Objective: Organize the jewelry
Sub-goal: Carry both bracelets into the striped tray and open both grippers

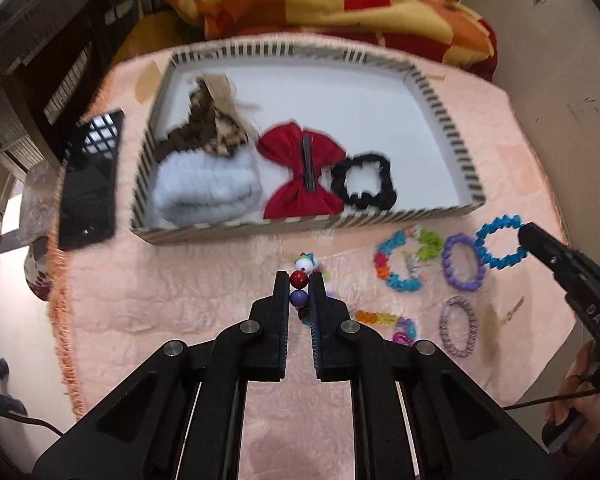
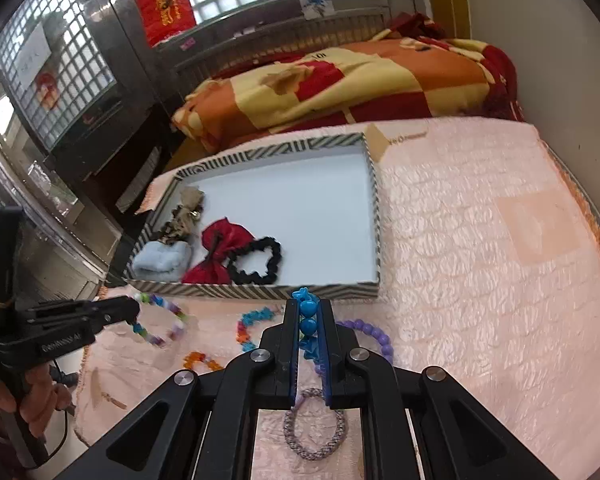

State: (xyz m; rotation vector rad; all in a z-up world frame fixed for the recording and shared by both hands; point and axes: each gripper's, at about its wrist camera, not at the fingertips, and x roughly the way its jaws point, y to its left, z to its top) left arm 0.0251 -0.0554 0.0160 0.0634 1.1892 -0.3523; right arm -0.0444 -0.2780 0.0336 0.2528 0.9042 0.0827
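- On the pink quilted mat (image 2: 480, 240), in front of the striped tray (image 1: 260, 232): both grippers are clamped on bracelets.
- Left gripper (image 1: 300, 284): jaws together on a mixed-bead bracelet (image 1: 299, 279); red and purple beads are pinched between the pads, a white one sits just past the tips.
- Right gripper (image 2: 309, 320): jaws together on the blue bracelet (image 2: 309, 312), near the tray's front wall.
- Tray holds a red bow (image 1: 302, 172), black scrunchie (image 1: 364, 182), pale blue cloth (image 1: 208, 190) and a brown plaid piece (image 1: 208, 128). Its right half is bare.
- Loose on the mat: multicolour bracelet (image 1: 404, 260), purple bracelet (image 1: 462, 262), grey woven bangle (image 1: 458, 328), orange-pink bead string (image 1: 384, 320).
- Risks, my read:
  - Round beads in flat pads may roll and slip out mid-carry.
  - The blue loop overlaps the purple bracelet in the left view; lifting it could drag the purple one along.
  - A dangling loop could catch the tray's front wall if carried low.
  - Both arms heading for the same bare area could collide.
  - Dropping onto the scrunchie or bow would tangle things.
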